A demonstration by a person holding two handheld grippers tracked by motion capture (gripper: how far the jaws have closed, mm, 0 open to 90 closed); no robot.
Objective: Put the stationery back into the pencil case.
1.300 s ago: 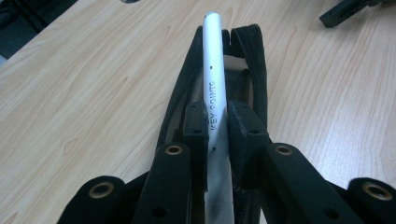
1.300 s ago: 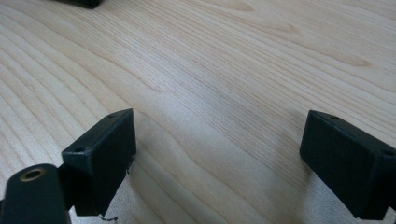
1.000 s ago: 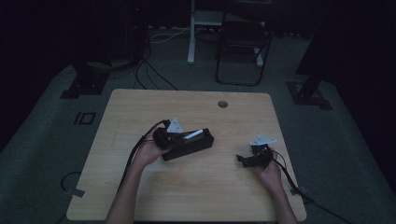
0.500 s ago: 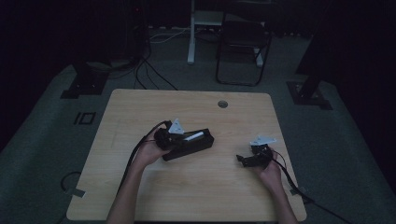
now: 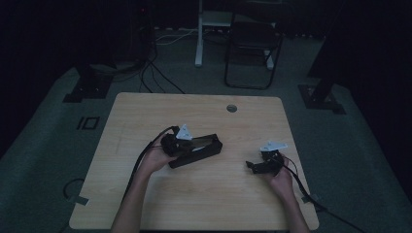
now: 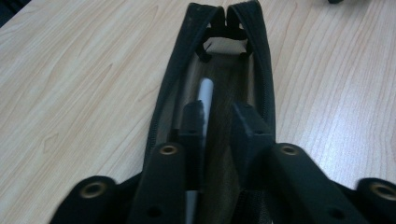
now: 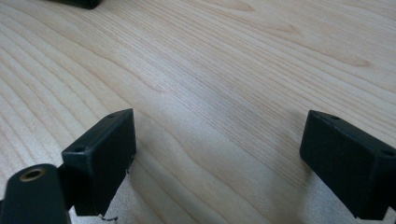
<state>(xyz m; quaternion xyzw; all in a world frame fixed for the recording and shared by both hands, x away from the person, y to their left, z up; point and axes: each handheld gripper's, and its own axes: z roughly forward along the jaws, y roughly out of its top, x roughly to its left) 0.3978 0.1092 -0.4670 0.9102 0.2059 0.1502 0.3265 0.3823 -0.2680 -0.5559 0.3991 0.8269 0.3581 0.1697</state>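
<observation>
Jaws of the left gripper [image 6: 219,121] have just been easing apart inside the open pencil case [image 6: 217,70], a white pen [image 6: 204,95] against one pad; the case's long axis runs straight ahead, mid-table [image 5: 145,111]. Right gripper [image 7: 219,158], wide apart and empty, rests well off near the right edge.

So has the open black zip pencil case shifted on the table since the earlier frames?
No. The black zip pencil case lies just as before, below-left of the table's round grommet hole.
</observation>
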